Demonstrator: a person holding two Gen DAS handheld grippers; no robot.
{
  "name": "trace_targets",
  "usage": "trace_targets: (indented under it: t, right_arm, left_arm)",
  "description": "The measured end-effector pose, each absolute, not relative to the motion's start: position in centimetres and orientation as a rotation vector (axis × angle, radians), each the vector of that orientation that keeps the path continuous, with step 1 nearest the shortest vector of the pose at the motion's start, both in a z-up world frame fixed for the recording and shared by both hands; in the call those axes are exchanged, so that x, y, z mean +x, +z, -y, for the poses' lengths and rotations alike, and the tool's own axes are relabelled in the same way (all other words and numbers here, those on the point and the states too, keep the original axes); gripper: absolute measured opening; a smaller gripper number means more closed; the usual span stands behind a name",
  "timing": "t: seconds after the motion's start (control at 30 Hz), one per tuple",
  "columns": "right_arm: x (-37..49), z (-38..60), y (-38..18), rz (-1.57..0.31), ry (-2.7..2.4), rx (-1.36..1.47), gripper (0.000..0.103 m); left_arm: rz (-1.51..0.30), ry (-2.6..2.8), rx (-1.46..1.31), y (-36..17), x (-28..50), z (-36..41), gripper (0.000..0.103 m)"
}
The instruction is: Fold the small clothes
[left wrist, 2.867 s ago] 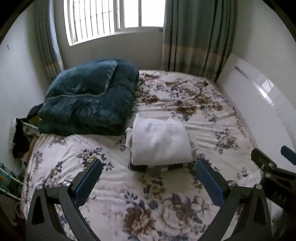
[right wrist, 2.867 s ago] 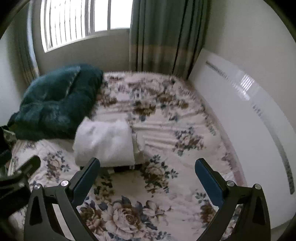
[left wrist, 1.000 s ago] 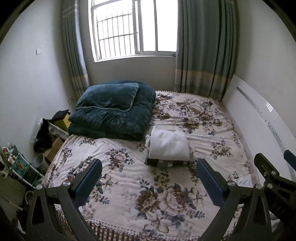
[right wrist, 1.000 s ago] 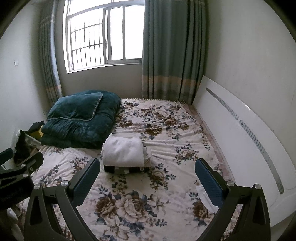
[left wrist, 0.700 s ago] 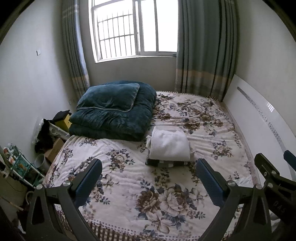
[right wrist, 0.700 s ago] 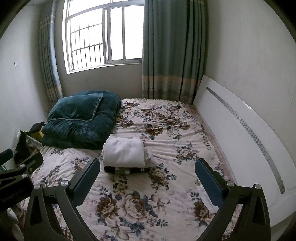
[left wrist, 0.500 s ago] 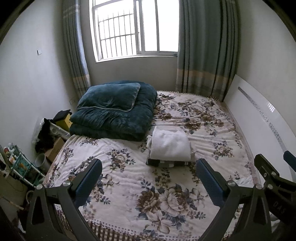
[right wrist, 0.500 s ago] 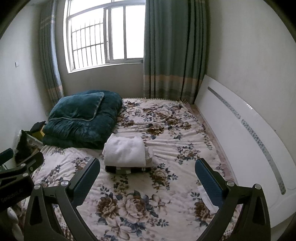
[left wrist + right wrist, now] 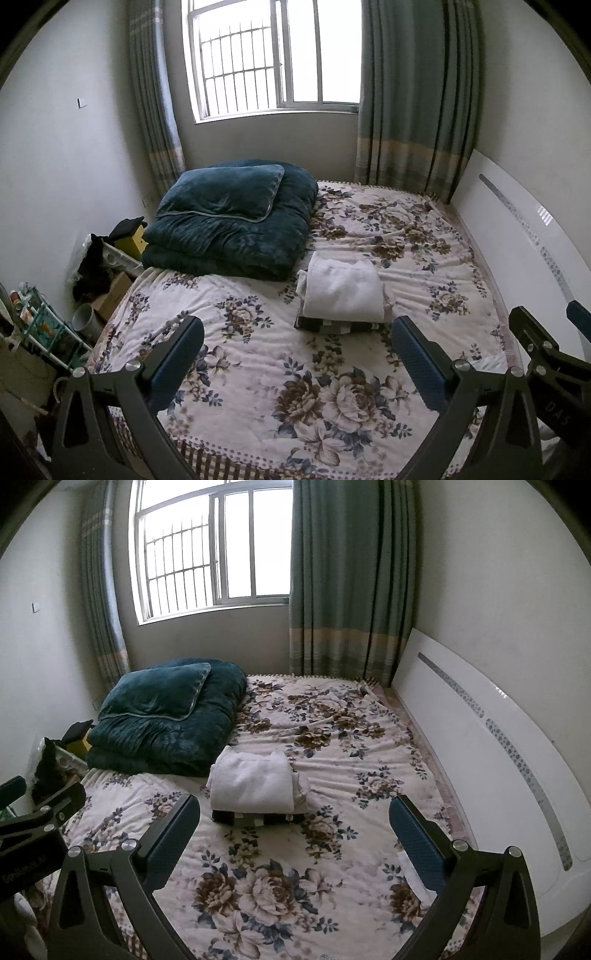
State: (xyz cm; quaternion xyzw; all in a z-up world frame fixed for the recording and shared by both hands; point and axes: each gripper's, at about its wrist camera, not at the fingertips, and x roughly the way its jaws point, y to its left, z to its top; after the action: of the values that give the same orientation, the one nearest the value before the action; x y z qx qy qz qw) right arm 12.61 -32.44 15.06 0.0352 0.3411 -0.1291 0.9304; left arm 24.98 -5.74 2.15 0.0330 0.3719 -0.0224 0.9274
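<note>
A folded white garment [image 9: 343, 290] lies on top of a dark striped folded garment [image 9: 332, 326], stacked mid-bed on the floral bedspread [image 9: 295, 398]. The stack also shows in the right wrist view [image 9: 253, 781]. My left gripper [image 9: 295, 363] is open and empty, held back well short of the stack near the bed's foot. My right gripper [image 9: 295, 843] is open and empty too, equally far back. The right gripper's body shows at the right edge of the left wrist view [image 9: 546, 362].
A folded dark teal quilt with a pillow [image 9: 229, 218] lies at the bed's far left. A white headboard [image 9: 491, 760] runs along the right. Boxes, a rack and clutter [image 9: 55, 306] stand on the floor at the left. A small white cloth [image 9: 413, 875] lies near the bed's right edge.
Both grippers have drawn back and up from the stack since 2.9 s ago, so the whole bed and window show. In the last second the view barely shifts.
</note>
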Motion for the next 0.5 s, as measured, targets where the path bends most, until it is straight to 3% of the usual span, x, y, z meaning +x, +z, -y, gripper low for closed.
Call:
trace_targets:
  t: [0.5]
  right_arm:
    - [12.97, 32.51, 15.04, -0.699, -0.261, 0.068, 0.103]
  left_arm:
    - [-0.764, -0.046, 0.07, 2.16, 25.03, 5.82, 0.103]
